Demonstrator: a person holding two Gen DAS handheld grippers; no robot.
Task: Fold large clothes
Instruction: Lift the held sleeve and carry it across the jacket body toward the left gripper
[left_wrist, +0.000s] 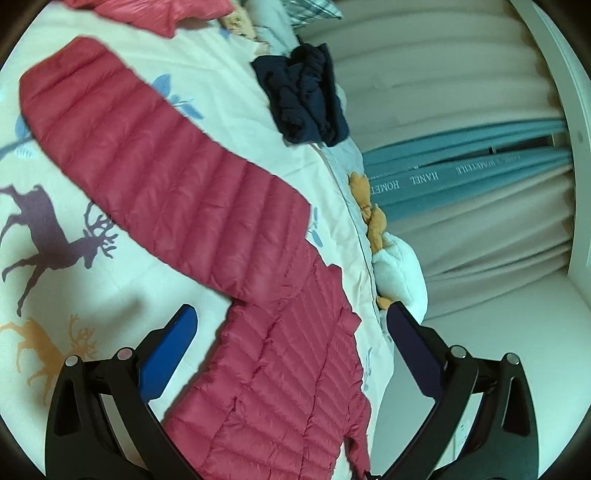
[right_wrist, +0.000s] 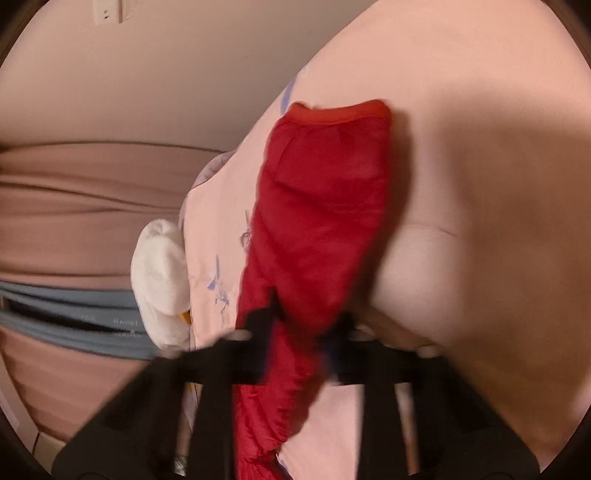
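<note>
Our red quilted jacket (left_wrist: 236, 236) lies spread on the deer-print bedspread (left_wrist: 66, 258), one sleeve stretched out.

Our left gripper (left_wrist: 291, 321) hovers over it, jaws wide and holding nothing; our right gripper (right_wrist: 301, 325) has closed on the other sleeve (right_wrist: 317, 206), pinching the fabric.

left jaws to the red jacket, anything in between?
Nothing visible. The left gripper is open with the red puffer jacket directly between and below its jaws on the bedspread. The dark blue clothes lie far off, near the bed's edge.
</note>
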